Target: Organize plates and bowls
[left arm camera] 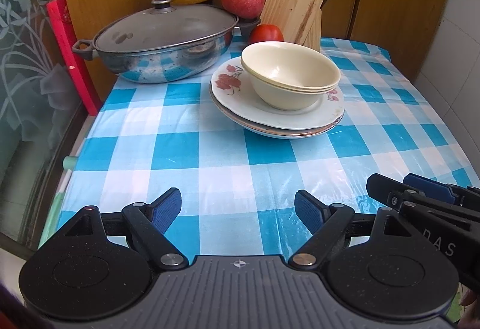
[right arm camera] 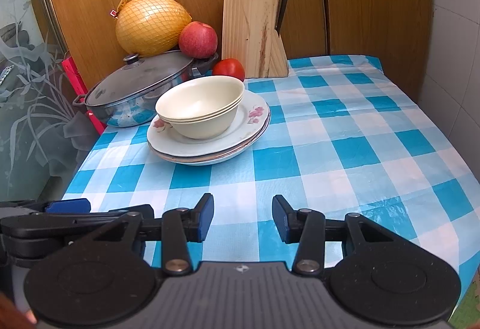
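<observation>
Cream bowls [left arm camera: 289, 77]: 3 nested | floral plates [left arm camera: 279, 116]: stacked beneath

The tablecloth [left arm camera: 210, 155] was checked blue and white. Cream bowls [left arm camera: 288, 77] sat on white plates [left arm camera: 270, 116] – pink-red flowers on the top one – beside a red tomato [left arm camera: 265, 32].

Cream bowls [left arm camera: 289, 75], nested upright in one stack, stand on the top plate [left arm camera: 277, 107], which is white with pink flowers. The plates are stacked on the blue-checked cloth, the top one sitting slightly askew.
</observation>
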